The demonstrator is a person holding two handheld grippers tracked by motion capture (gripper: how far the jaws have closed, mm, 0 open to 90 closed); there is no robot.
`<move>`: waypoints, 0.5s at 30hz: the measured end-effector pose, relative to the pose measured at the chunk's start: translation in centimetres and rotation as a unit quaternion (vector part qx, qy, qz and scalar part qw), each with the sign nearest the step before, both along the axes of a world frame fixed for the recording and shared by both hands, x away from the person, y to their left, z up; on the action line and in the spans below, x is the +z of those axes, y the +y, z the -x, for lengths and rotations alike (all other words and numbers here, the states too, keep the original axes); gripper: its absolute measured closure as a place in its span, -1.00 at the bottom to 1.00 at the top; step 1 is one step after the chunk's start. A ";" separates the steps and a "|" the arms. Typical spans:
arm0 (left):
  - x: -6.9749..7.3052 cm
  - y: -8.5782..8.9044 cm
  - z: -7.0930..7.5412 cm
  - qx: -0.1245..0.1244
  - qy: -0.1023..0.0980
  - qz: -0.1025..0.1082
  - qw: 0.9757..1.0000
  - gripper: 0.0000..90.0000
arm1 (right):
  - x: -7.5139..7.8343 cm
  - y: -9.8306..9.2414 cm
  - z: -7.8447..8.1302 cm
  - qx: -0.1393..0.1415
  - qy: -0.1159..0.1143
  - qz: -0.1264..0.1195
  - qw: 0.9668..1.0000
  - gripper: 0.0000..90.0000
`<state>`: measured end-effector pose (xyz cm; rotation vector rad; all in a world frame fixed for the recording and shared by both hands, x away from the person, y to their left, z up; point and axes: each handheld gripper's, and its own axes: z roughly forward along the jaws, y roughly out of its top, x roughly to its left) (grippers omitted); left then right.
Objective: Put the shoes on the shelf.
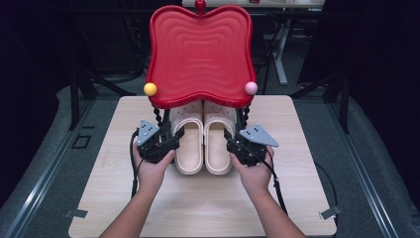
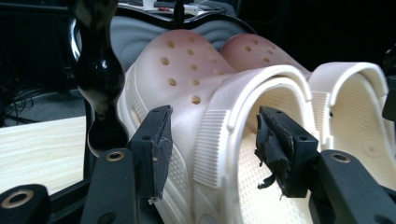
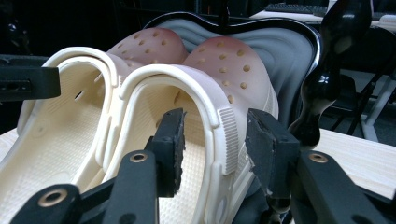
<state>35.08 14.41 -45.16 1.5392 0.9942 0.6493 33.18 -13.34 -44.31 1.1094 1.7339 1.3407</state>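
The pair of cream clogs (image 1: 204, 144) sat side by side on the wooden table (image 1: 297, 148), toes tucked under the red stool (image 1: 199, 54). The left gripper (image 2: 212, 140) stood with its jaws apart, straddling the outer wall of the left clog (image 2: 187, 93) without pressing it. The right gripper (image 3: 214, 142) likewise straddled the outer wall of the right clog (image 3: 224, 74), jaws apart.

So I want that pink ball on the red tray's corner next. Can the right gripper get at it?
Probably yes: the pink ball sits exposed above the right gripper, whose open jaws straddle the right clog's wall and must back off first.
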 end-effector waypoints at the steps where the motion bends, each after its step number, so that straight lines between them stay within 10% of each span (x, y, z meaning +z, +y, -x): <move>1: 0.1 0.0 0.1 -0.001 0.000 0.000 1.000 0.02 | 0.1 0.0 0.1 0.001 0.000 0.001 1.000 0.25; 15: 1.1 0.8 2.4 -0.008 -0.012 -0.001 1.000 0.01 | 1.1 -0.7 2.1 0.016 -0.013 0.005 1.000 0.18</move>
